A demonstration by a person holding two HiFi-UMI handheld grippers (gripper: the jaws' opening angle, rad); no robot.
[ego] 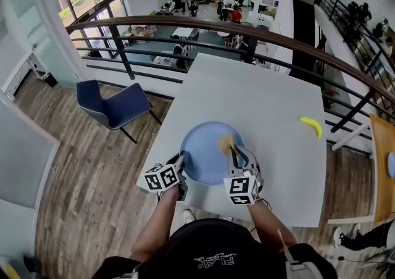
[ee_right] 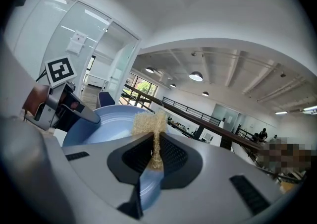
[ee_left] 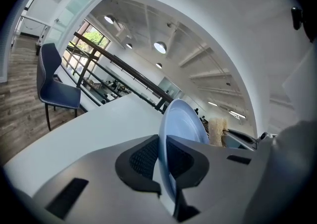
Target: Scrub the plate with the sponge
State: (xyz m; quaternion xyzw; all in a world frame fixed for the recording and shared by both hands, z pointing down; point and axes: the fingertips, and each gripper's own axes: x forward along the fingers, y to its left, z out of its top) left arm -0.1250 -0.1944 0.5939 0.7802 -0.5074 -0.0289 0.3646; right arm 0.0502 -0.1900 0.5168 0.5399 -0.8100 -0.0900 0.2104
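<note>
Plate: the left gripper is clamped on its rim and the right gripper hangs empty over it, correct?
Not empty. The right gripper view shows the right gripper with its fingers shut on the tan fibrous sponge, over the blue plate. The left gripper is clamped on the plate's rim, as you said.

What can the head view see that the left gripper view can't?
Only the head view shows the yellow banana lying on the white table. Only the left gripper view shows, up close, the left hand-held gripper with its jaws pinching the blue plate by its rim, and the ceiling lights. Both views show the plate, the table, the tan sponge and the blue chair.
</note>
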